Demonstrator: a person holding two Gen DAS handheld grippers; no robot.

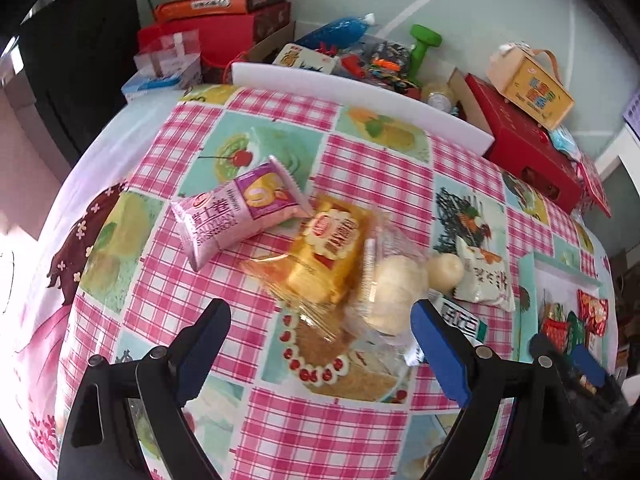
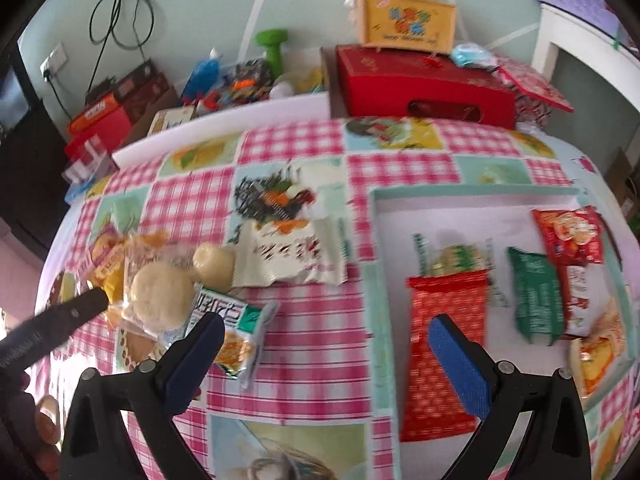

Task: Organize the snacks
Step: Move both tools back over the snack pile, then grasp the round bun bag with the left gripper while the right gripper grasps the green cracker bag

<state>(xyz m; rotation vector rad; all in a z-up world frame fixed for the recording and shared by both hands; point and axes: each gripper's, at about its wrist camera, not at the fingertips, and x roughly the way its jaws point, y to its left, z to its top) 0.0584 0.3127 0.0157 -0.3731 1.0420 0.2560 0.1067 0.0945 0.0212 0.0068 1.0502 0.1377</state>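
- While both sets of jaws stand wide and empty, the tray [image 2: 472, 196], ahead-right of the right gripper [image 2: 326, 344], holds several packets.
- Loose snacks [image 1: 332, 256] remain ahead of the left gripper [image 1: 320, 322], unsorted.
- Motion blur obscures packet labels; the tray's near edge is cut off.

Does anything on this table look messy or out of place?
Yes. Several snacks lie in a loose heap on the checked tablecloth, not in the white tray: the yellow packet overlaps a clear-wrapped bun, and the pink packet lies askew. Nothing looks spilled or torn.
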